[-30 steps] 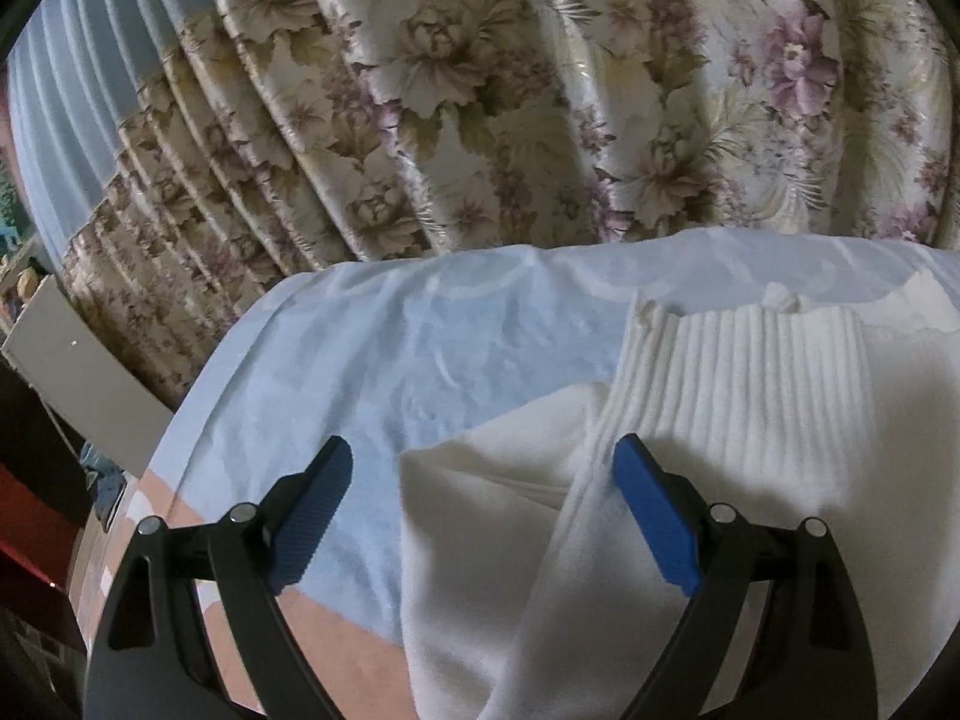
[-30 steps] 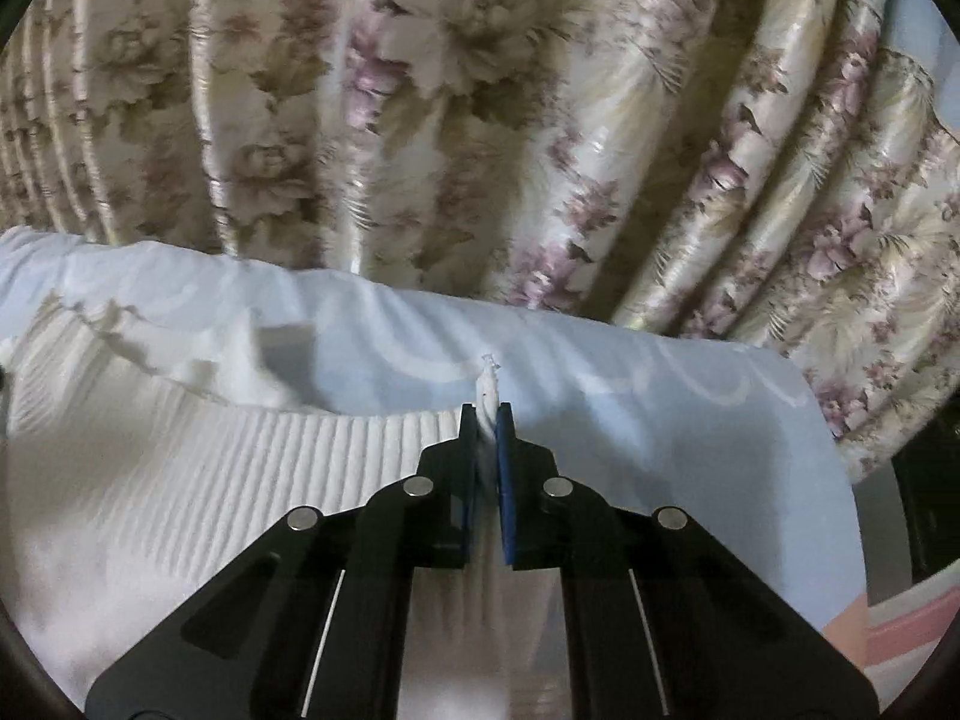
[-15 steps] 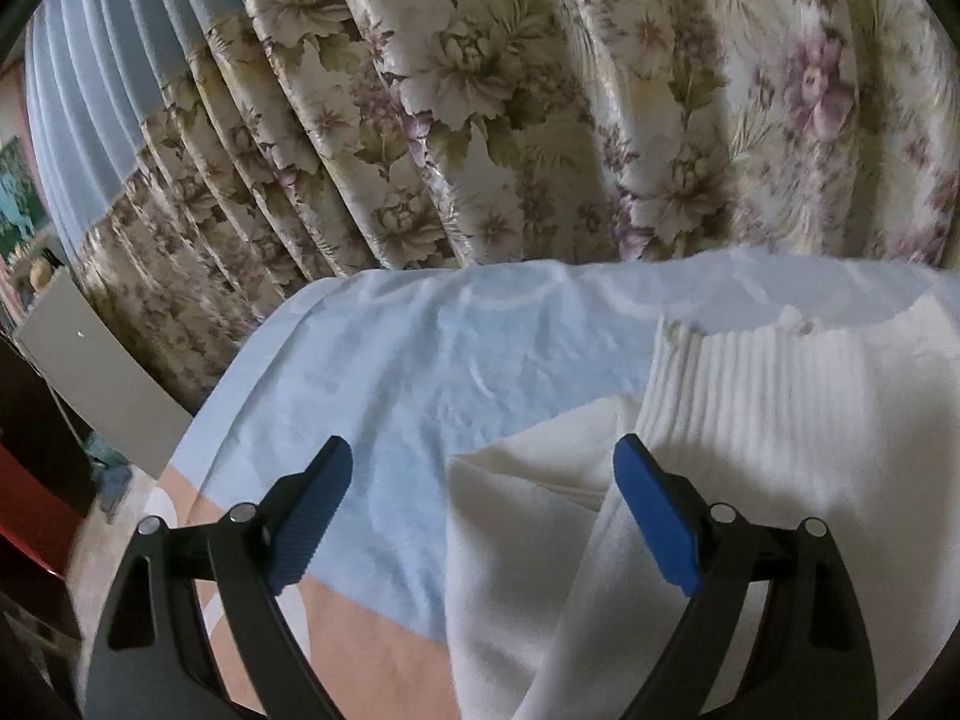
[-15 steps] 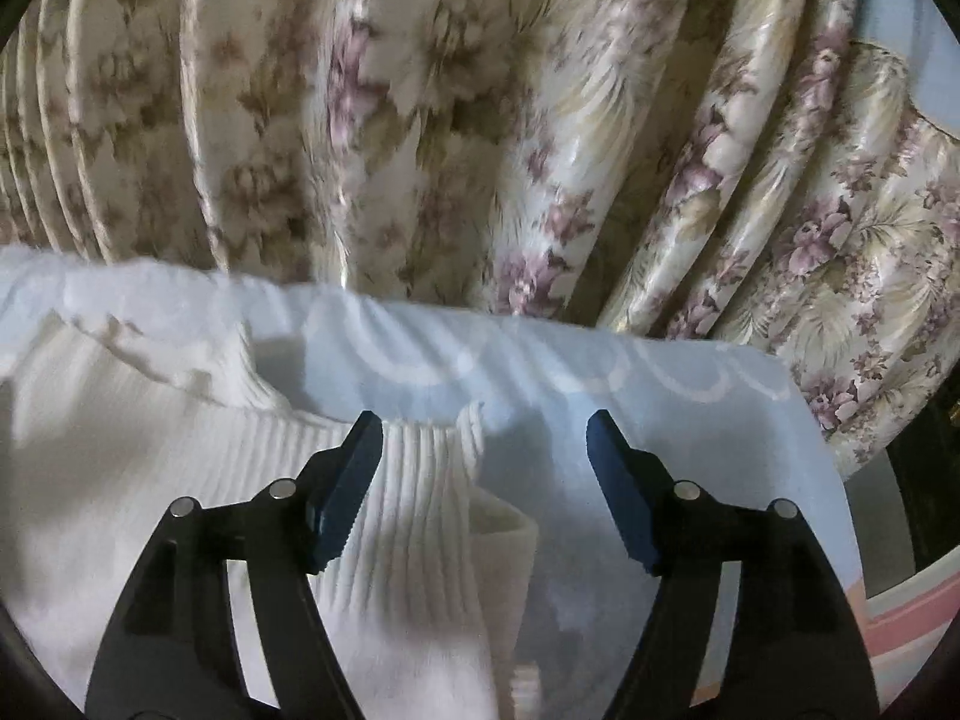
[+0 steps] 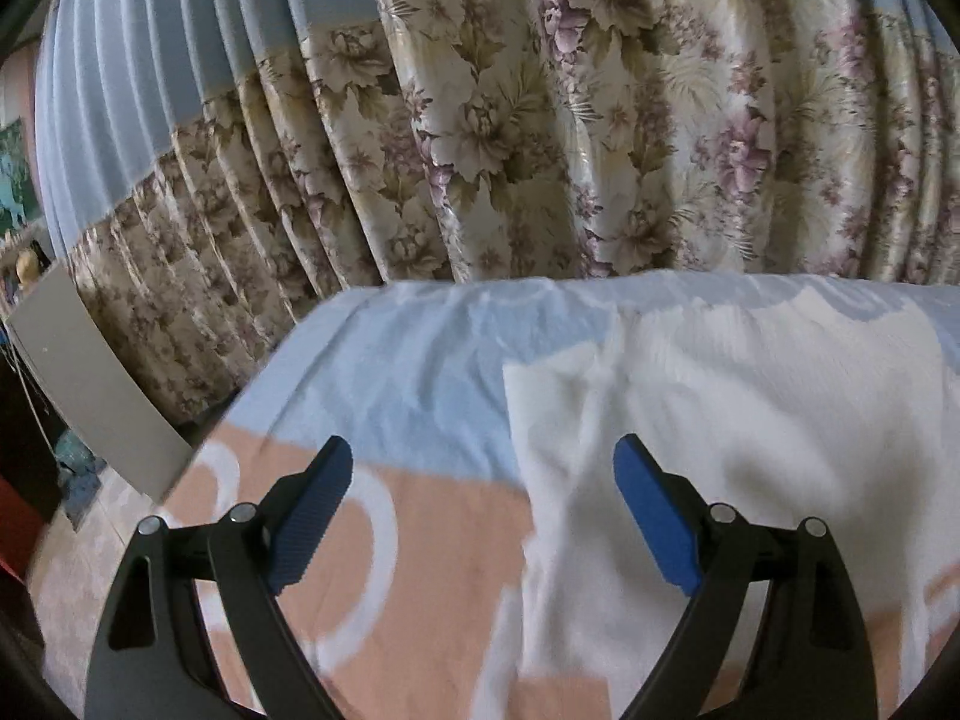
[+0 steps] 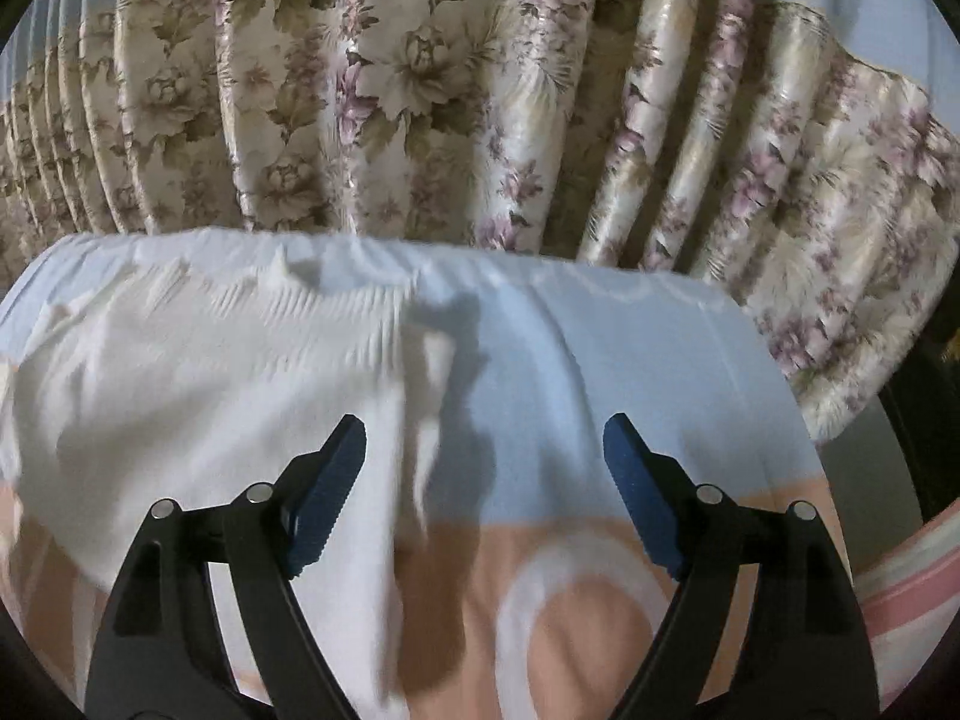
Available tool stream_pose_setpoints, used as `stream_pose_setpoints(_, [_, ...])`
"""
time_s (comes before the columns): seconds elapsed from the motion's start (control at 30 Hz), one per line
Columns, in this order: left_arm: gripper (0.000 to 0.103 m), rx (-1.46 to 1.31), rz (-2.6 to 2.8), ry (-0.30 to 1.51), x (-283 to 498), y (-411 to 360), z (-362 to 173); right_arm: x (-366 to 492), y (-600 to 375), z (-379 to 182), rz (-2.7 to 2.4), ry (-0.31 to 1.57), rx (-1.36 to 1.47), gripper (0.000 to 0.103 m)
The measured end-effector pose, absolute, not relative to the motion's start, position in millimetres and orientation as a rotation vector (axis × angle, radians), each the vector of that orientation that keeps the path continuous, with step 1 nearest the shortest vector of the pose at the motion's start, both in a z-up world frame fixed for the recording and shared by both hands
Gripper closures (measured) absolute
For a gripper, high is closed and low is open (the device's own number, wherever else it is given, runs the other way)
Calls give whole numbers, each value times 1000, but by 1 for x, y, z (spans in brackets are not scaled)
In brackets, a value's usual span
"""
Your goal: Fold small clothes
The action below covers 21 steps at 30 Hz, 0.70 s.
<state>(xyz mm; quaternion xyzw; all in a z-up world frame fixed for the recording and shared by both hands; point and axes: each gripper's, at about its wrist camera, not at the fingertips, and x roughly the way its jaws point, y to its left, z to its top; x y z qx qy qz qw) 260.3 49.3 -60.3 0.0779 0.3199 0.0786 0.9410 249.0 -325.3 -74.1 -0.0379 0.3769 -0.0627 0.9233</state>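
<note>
While both claws are hanging released, I'm seeing the white sweater (image 5: pixel 750 420) lying between them, nearer my left claw (image 5: pixel 483 474).

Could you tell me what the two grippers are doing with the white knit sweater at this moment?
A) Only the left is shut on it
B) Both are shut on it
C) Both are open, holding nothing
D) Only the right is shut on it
C: the left gripper and right gripper both show their blue pads spread wide, while the white knit sweater lies loose on the bedsheet.
</note>
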Motion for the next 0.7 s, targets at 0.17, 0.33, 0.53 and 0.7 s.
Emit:
stream_pose_setpoints(0.17, [14, 151, 163, 671, 234, 40, -68, 210, -318, -81, -108, 758, -74, 21])
stream_pose_setpoints(0.33, [14, 169, 157, 671, 233, 13, -64, 209, -315, -82, -99, 755, -13, 21])
stream_pose_setpoints(0.53, [14, 222, 138, 685, 255, -36, -71, 243, -306, -94, -70, 783, -2, 21])
stream_pose_setpoints(0.7, [14, 256, 120, 692, 271, -65, -87, 280, -308, -114, -62, 840, 12, 21])
